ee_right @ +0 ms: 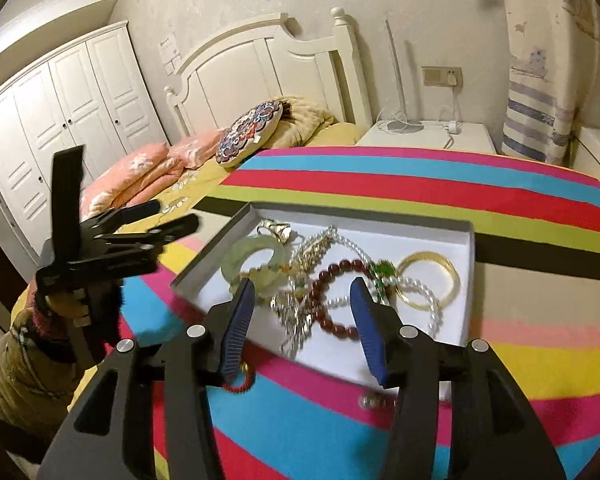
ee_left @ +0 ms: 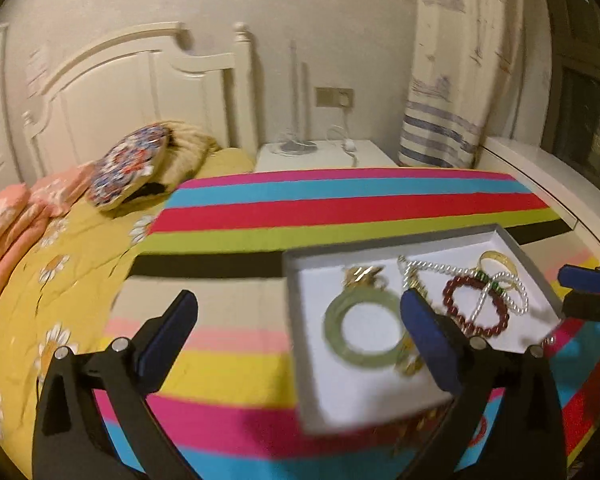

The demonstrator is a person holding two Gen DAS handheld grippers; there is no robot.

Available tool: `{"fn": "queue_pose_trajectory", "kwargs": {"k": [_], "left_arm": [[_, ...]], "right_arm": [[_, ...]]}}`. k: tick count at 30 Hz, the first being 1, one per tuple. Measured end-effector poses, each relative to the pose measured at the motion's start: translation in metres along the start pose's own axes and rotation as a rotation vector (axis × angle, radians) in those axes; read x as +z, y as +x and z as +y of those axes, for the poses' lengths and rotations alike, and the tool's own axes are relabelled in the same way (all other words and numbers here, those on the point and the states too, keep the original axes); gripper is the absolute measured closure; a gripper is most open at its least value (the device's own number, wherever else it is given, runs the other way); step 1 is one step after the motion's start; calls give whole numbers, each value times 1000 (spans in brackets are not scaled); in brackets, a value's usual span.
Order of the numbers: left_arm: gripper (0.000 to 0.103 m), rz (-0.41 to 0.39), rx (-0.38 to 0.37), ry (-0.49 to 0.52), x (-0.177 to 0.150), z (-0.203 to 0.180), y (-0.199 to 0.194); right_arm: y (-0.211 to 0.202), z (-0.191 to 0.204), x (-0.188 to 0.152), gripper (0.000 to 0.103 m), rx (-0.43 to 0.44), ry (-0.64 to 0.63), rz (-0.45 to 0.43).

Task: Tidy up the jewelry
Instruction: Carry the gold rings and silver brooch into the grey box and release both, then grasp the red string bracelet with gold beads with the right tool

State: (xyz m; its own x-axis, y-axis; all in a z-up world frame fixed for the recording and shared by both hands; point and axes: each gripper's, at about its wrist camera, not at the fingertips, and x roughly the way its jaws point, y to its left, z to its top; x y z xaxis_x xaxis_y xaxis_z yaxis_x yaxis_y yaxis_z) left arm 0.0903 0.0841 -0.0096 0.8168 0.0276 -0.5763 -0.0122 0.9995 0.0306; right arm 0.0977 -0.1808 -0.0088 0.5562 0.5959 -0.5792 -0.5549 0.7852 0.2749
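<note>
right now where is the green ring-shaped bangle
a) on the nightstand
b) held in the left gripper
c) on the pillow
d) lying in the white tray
d: the green bangle lies flat in the white tray beside the red bead bracelet, and no gripper pads touch it.

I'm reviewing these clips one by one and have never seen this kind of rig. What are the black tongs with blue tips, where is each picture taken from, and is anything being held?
There is no robot here: a person holds a two-finger gripper in each hand. Each picture comes from a fisheye camera on one gripper, looking along its fingers. One view shows the left gripper, the other the right gripper.

On the striped cloth sits a shallow white box with jewelry: a green jade bangle, a red bead bracelet, a pearl strand and a gold bangle. A few pieces lie on the cloth outside the box.

Both grippers are open and hold nothing.
</note>
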Motion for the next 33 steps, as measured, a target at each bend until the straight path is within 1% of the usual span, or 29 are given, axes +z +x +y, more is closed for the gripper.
{"fn": "queue_pose_trajectory", "kwargs": {"k": [3, 7, 10, 12, 13, 15, 19, 20, 25, 28, 31, 33], "left_arm": [[3, -15, 33, -12, -22, 11, -17], [3, -18, 52, -50, -50, 26, -24], [3, 4, 22, -91, -63, 36, -20], [3, 36, 9, -100, -68, 38, -14], [3, 40, -6, -114, -69, 41, -14], [3, 34, -30, -139, -70, 45, -13], [3, 64, -50, -192, -73, 54, -8], [3, 68, -54, -198, -72, 55, -6], [3, 81, -60, -195, -71, 54, -4], [3, 75, -60, -197, -71, 54, -4], [3, 74, -63, -203, -71, 55, -4], [3, 75, -64, -204, -71, 55, -4]], "right_arm": [[-2, 8, -13, 54, -1, -20, 21], [8, 25, -31, 53, 8, -80, 90], [25, 43, -45, 53, 15, -154, 164], [33, 52, -52, 53, 5, -191, 193], [37, 58, -54, 53, 1, -211, 203], [40, 65, -56, 53, 18, -229, 208], [43, 88, -59, 54, 53, -306, 208], [45, 94, -59, 56, 57, -327, 212], [64, 111, -59, 65, 25, -428, 253], [75, 111, -56, 71, 20, -441, 277], [86, 108, -54, 73, 18, -441, 302], [88, 105, -54, 78, 38, -433, 302]]}}
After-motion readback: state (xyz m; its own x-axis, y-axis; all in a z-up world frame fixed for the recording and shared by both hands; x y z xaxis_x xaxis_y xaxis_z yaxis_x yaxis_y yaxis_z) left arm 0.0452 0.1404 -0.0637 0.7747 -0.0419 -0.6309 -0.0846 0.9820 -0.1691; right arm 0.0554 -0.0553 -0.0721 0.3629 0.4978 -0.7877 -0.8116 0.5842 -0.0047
